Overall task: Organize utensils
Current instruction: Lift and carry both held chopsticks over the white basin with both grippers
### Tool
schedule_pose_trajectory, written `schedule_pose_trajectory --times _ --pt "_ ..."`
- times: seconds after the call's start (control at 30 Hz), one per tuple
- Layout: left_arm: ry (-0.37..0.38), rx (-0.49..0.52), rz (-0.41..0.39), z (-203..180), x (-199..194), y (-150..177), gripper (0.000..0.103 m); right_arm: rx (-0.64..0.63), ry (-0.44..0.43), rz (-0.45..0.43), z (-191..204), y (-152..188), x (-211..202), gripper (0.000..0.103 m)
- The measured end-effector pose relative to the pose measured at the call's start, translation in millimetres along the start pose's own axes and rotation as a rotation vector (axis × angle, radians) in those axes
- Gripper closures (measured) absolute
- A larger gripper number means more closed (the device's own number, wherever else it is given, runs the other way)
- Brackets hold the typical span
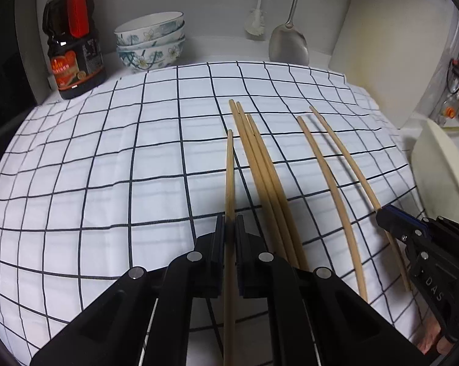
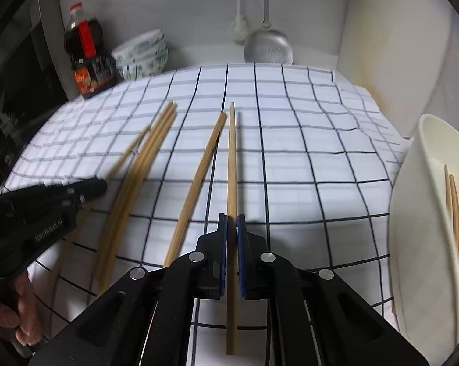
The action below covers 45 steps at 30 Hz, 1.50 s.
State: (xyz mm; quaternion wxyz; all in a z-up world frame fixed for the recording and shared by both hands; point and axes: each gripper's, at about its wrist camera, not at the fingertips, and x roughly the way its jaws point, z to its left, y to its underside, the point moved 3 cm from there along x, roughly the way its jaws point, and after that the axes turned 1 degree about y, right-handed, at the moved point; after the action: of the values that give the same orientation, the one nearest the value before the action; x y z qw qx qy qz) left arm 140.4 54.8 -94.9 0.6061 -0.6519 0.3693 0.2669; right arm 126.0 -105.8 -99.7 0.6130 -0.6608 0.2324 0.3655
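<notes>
Two chopsticks are clamped at once, one per hand. The left gripper (image 1: 230, 222) has its jaws clenched on the left-hand chopstick (image 1: 229, 177), whose long axis runs straight out from the jaws along the line they point. The right gripper (image 2: 232, 222) grasps the right-hand chopstick (image 2: 231, 164) the same way, shaft in line with the fingers.

Taking the white holder (image 2: 427, 213) at the checked cloth's (image 2: 305, 158) right edge as landmark: the right-hand chopstick lies nearest it, so the right hand has the shorter carry. Just left of that stick lies a single loose chopstick (image 2: 199, 170); further left, a bundle of three (image 2: 138, 177), touching along their length; the left-hand chopstick is furthest from the holder.

Counted: six chopsticks over the cloth, two gripped and four loose. Several more already stand inside the holder, though how many I cannot tell. Far from the holder, at the bench's back, stand a sauce bottle (image 1: 72, 39) and a stack of three bowls (image 1: 150, 41).
</notes>
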Motion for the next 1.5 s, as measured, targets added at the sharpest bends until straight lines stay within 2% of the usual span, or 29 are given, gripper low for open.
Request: schedule_pose_trajectory --times 0.37,0.57,0.67,0.87,1.13,1.33,1.5 --pt "0.054 0.006 -0.062 -7.6 -38.2 -13.6 0.096 0.028 -0.035 -0.073 5.1 -10.9 -30.9 0.097" --pt "0.098 0.044 -0.121 -33.0 -67.0 -35.8 0.096 0.072 -0.022 -0.147 -10.3 -18.1 -66.1 0.097" --pt "0.136 0.07 -0.137 -56.0 -75.1 -46.4 0.096 0.121 0.007 -0.188 -32.2 -18.9 -88.1 0.097" --pt "0.248 0.145 -0.134 -122.6 -78.9 -57.6 0.096 0.252 0.083 -0.252 -100.2 -6.5 -130.5 0.097" --pt "0.353 0.253 -0.119 -221.8 -77.4 -60.7 0.096 0.378 0.175 -0.256 -175.9 15.9 -157.6 0.097" --pt "0.385 0.311 -0.096 -277.0 -68.7 -59.3 0.096 0.452 0.203 -0.255 -213.7 32.3 -167.4 0.097" --pt "0.382 0.329 -0.062 -301.6 -54.3 -59.6 0.096 0.512 0.203 -0.232 -238.8 45.3 -166.8 0.097"
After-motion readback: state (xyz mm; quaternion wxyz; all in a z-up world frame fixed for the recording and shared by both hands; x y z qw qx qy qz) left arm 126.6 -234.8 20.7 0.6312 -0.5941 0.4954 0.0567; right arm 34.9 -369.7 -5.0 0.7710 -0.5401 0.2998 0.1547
